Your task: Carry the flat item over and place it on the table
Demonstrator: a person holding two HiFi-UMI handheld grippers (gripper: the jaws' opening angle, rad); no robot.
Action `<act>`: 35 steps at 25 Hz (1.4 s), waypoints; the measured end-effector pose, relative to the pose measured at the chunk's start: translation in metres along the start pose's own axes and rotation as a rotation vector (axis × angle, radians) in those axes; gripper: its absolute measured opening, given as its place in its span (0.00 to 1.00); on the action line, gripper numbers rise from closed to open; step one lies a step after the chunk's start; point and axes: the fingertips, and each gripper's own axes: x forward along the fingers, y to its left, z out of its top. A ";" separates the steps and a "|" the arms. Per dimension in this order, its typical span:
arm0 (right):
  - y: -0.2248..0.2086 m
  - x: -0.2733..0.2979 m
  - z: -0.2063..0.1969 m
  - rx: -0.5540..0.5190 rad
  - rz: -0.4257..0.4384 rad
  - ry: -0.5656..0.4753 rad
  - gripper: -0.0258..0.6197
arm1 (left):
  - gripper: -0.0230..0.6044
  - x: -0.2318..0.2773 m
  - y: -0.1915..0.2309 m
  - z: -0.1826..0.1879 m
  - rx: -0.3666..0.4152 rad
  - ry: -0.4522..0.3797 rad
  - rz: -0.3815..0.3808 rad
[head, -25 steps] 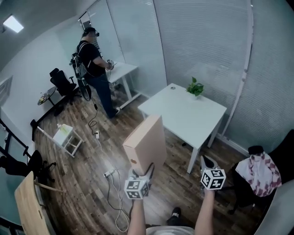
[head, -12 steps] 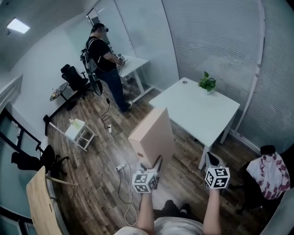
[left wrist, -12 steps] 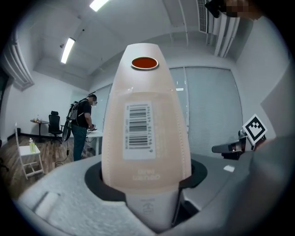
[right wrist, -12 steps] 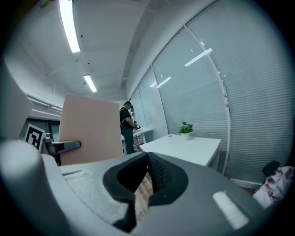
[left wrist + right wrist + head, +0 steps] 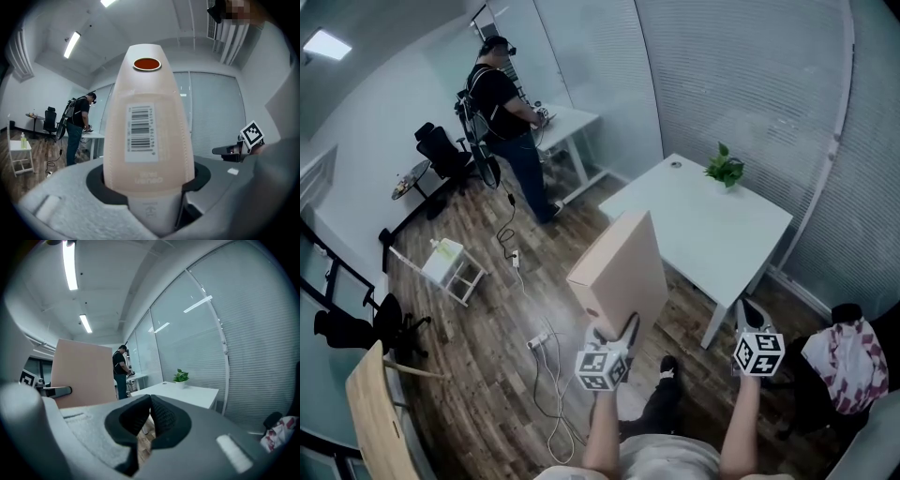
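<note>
A flat tan cardboard box stands on edge, upright above the wooden floor, its lower edge clamped in my left gripper. In the left gripper view the box, with a barcode label, fills the gap between the jaws. My right gripper hangs to the right, apart from the box, shut with nothing in it; its pads touch. The white table lies just beyond the box and to its right. The right gripper view shows the box at left and the table ahead.
A small potted plant stands at the table's far edge. A person stands at a second desk at the back. Cables and a power strip lie on the floor at left, near a small white cart. A chair with cloth stands at right.
I have walked toward the table with the box still upright in the left gripper. Both grippers keep the same state.
</note>
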 end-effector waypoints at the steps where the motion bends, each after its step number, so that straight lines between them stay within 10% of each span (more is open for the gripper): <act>1: -0.004 0.011 0.002 -0.008 0.002 0.006 0.04 | 0.51 0.013 0.004 0.000 -0.004 -0.003 0.004; 21: -0.052 0.218 0.107 -0.148 -0.005 0.009 0.04 | 0.51 0.257 0.078 0.054 -0.071 -0.019 -0.075; 35: -0.136 0.297 0.111 -0.153 -0.113 0.067 0.04 | 0.51 0.395 0.070 0.004 -0.238 0.063 -0.171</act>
